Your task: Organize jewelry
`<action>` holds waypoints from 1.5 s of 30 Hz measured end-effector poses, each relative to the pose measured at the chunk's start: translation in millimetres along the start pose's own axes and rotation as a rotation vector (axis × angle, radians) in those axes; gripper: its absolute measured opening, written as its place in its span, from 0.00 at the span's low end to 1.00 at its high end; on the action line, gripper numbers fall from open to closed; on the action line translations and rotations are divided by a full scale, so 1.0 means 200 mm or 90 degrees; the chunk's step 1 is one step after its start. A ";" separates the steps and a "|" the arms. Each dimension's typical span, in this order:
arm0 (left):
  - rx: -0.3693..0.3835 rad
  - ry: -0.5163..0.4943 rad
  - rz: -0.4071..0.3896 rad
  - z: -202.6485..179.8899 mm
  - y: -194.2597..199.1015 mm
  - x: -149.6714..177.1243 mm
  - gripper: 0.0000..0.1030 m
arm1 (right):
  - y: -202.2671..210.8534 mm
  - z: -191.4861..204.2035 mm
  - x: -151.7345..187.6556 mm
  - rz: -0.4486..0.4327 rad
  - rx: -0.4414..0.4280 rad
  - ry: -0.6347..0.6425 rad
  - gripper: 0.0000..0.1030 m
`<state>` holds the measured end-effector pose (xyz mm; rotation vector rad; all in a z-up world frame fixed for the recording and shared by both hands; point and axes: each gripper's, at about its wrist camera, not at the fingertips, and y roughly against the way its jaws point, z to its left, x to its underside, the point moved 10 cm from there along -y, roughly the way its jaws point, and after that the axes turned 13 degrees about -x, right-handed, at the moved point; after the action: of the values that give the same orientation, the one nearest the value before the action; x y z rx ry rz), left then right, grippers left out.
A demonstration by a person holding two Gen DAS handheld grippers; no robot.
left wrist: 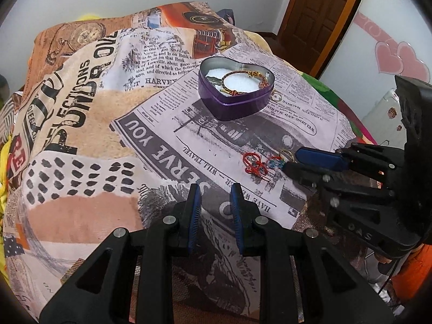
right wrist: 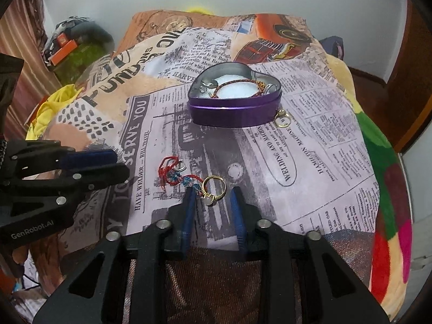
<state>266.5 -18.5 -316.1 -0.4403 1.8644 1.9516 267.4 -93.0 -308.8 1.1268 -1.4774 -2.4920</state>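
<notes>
A purple heart-shaped tin (left wrist: pixel 237 105) (right wrist: pixel 232 113) stands open on the printed cloth, with a beaded bracelet (left wrist: pixel 243 77) (right wrist: pixel 237 83) and small pieces inside on white padding. A gold ring (right wrist: pixel 282 118) (left wrist: pixel 276 96) lies against the tin's right side. A red cord bracelet with blue beads (left wrist: pixel 255 163) (right wrist: pixel 172 172) lies nearer, touching a gold ring with a pale stone (right wrist: pixel 213 189) (left wrist: pixel 286 154). My right gripper (right wrist: pixel 213 193) is open with this ring between its fingertips. My left gripper (left wrist: pixel 214 189) is open and empty, just short of the red bracelet.
The newspaper-print cloth (left wrist: pixel 167 124) covers a bed-like surface that drops off at the right onto a colourful blanket (right wrist: pixel 388 189). Yellow fabric (right wrist: pixel 51 110) and clutter lie at the far left. A wooden door (left wrist: pixel 318 13) stands behind.
</notes>
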 end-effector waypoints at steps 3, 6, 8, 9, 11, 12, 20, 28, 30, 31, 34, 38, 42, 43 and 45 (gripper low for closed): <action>0.008 -0.006 0.001 -0.02 0.00 0.00 0.21 | -0.01 0.00 -0.01 -0.002 -0.004 0.000 0.11; 0.007 -0.018 0.004 -0.05 -0.01 0.00 0.21 | 0.00 0.00 -0.01 -0.004 -0.008 0.001 0.07; 0.014 -0.023 0.009 -0.08 -0.02 0.00 0.21 | 0.02 0.00 -0.02 -0.008 -0.012 -0.003 0.07; 0.017 -0.024 0.010 -0.09 -0.03 0.00 0.21 | 0.03 0.00 -0.02 -0.011 -0.013 -0.006 0.07; 0.026 -0.025 0.012 -0.11 -0.03 -0.01 0.21 | 0.04 -0.02 -0.02 -0.018 -0.012 -0.013 0.07; 0.032 -0.025 0.012 -0.12 -0.03 -0.01 0.21 | 0.05 -0.03 -0.03 -0.020 -0.010 -0.016 0.07; 0.060 -0.030 0.016 -0.23 -0.06 -0.06 0.21 | 0.10 -0.09 -0.04 -0.037 0.004 -0.028 0.07; 0.054 -0.030 0.004 -0.24 -0.10 -0.10 0.21 | 0.14 -0.11 -0.05 -0.049 0.004 -0.035 0.07; 0.057 -0.021 0.004 -0.23 -0.10 -0.10 0.19 | 0.14 -0.11 -0.05 -0.051 0.004 -0.036 0.07; 0.055 -0.018 0.003 -0.23 -0.10 -0.10 0.11 | 0.14 -0.11 -0.05 -0.051 0.004 -0.036 0.07; 0.059 -0.004 0.005 -0.21 -0.10 -0.10 0.04 | 0.15 -0.10 -0.05 -0.054 0.004 -0.036 0.07; 0.054 0.003 -0.009 -0.19 -0.06 -0.12 0.02 | 0.17 -0.10 -0.06 -0.059 0.005 -0.037 0.07; 0.045 0.006 -0.032 -0.17 0.00 -0.14 0.01 | 0.21 -0.09 -0.07 -0.069 0.007 -0.038 0.07; 0.043 0.007 -0.037 -0.17 0.02 -0.14 0.01 | 0.22 -0.09 -0.07 -0.071 0.007 -0.038 0.07; 0.046 0.008 -0.042 -0.16 0.05 -0.15 0.01 | 0.23 -0.08 -0.08 -0.076 0.007 -0.037 0.07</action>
<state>286.5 -52.7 -293.8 -0.4877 1.8968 1.8365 273.5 -124.3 -268.0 1.1888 -1.4826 -2.6185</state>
